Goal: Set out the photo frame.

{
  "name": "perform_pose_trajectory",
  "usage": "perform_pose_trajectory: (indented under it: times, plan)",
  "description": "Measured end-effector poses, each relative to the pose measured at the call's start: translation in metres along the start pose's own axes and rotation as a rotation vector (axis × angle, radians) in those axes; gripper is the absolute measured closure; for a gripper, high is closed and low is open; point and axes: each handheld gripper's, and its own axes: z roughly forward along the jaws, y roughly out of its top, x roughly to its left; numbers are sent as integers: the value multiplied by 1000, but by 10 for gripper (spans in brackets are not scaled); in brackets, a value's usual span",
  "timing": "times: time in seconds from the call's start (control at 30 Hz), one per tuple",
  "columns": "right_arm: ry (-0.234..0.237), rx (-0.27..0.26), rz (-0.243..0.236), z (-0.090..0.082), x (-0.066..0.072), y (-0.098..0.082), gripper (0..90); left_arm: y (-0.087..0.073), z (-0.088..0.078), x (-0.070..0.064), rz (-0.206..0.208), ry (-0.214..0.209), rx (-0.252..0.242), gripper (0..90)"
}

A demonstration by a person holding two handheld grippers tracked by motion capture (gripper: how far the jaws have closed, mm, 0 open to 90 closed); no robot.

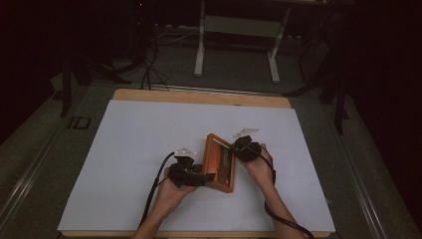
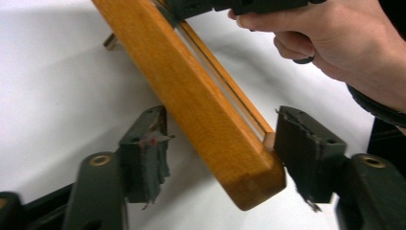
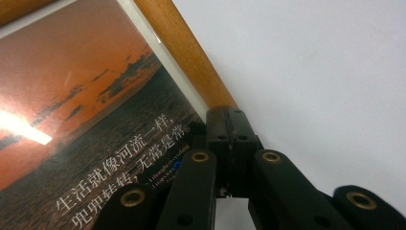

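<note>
1. The left gripper (image 1: pixel 201 178) has its jaws wide around the near corner of the one wooden picture frame (image 1: pixel 220 163), one pad touching.
2. The frame lies on the white tabletop (image 1: pixel 139 144).
3. The right gripper (image 1: pixel 238 147) pinches its edge, jaws closed.

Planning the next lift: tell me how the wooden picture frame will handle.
The frame is probably stiff: thick, straight wooden rails. Its glossy front is likely glazed, so fragile if dropped. Tilted on one edge, it could tip flat if the right hand-held gripper lets go.
</note>
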Motion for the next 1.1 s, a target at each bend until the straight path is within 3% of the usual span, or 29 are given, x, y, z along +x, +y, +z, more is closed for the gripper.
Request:
perform_pose_trajectory:
  times: [0.23,0.53,0.63,0.77,1.1]
  plan:
    - [12,-5,-1,-1,-1,-1,898,1,1,-1,-30,-4,15,439]
    - [3,10,-26,-8,-5,-4,842,2,3,-1,-54,-24,0,497]
    - [0,6,-30,-15,-8,-8,821,3,4,-3,-61,-32,-3,530]
    - [-1,-4,-46,-27,-10,-14,790,5,5,-9,-35,-25,-6,562]
    - [5,-84,-73,-75,-11,-18,659,7,8,-20,-2,-2,-26,598]
